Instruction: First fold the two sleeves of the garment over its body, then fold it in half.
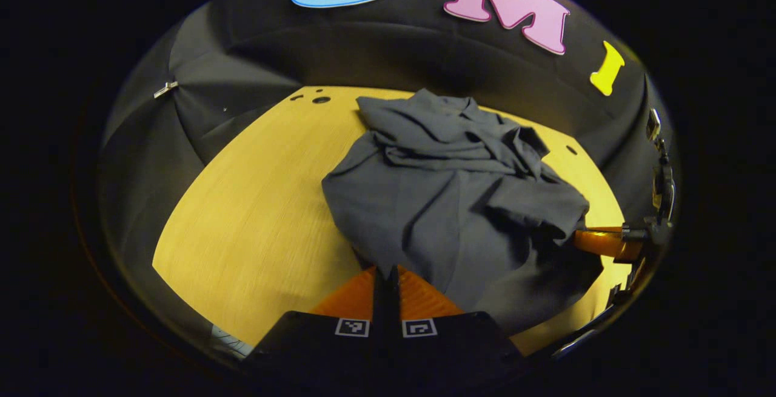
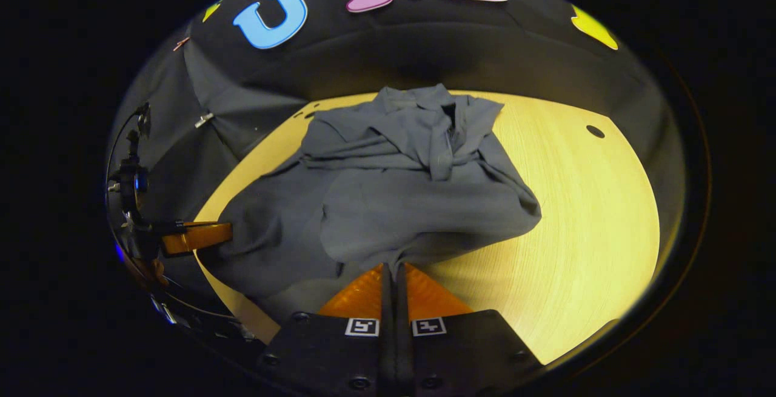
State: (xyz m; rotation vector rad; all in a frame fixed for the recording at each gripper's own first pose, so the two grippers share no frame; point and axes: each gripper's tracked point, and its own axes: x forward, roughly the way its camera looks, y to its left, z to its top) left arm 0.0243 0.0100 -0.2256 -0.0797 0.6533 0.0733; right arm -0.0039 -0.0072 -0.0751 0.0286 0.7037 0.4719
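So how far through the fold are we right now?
Sleeves look already folded onto the dark grey fabric garment, bunched near the collar. In hand: left gripper and right gripper each appear shut on the near hem. Left: carry the hem across the yellow wooden table to finish the half fold.

The dark grey garment lies rumpled on the yellow wooden surface, its collar end toward the far wall, both sleeves bunched across the upper body and the near hem lifted in creased folds.
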